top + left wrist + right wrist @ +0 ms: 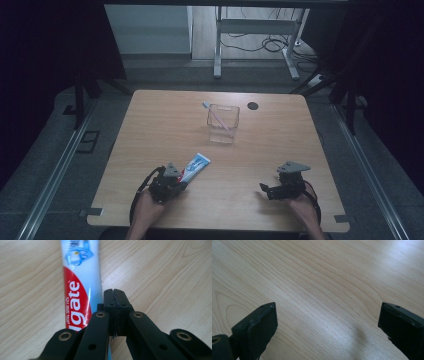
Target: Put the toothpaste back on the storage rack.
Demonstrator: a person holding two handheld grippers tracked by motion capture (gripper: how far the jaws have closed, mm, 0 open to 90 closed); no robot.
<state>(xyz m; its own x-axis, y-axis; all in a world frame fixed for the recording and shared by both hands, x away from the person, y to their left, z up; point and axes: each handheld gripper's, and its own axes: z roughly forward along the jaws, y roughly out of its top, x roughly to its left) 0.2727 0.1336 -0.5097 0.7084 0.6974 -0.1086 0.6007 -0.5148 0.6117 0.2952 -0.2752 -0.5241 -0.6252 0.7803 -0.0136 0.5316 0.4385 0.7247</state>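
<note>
Toothpaste tube beside a clenched left gripper

Near the tabletop's (150, 120) front edge, one toothpaste tube (80, 285) lies flat just beside the left gripper (115, 293), whose jaws are clenched together on nothing. The right gripper (327, 322), near the front right corner, gapes released.

This looks like a lab or test room set up for recording. A lone wooden table (280, 150) stands between metal floor rails (55, 175) on grey flooring, with dark curtains (50, 45) at nine and three o'clock. At twelve o'clock (dimly lit) a desk frame (255, 30) stands over loose cables (265, 45).
</note>
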